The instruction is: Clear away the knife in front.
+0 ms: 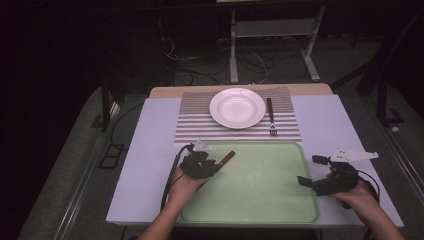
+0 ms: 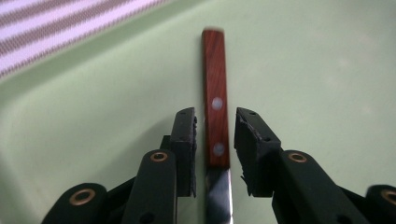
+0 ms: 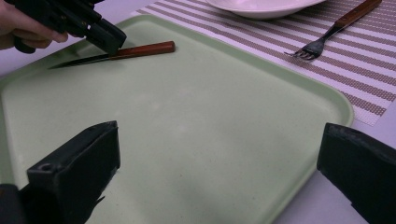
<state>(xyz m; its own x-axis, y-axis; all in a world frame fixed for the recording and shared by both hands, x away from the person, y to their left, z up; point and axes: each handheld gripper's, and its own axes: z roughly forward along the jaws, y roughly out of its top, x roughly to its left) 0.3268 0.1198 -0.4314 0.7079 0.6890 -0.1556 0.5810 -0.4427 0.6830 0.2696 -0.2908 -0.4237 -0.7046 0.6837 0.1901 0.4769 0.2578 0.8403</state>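
A knife (image 2: 215,116) is lying in the green tray (image 1: 260,200), its wooden handle between the left gripper (image 2: 215,135)'s slightly parted jaws; the right gripper (image 3: 219,158) is hovering wide open at the tray's edge.

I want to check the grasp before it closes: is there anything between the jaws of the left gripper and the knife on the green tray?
Nothing visible does. In the left gripper view, the left gripper has its jaws on either side of the knife, at its wooden handle, with only narrow gaps between. The tray around it is bare.
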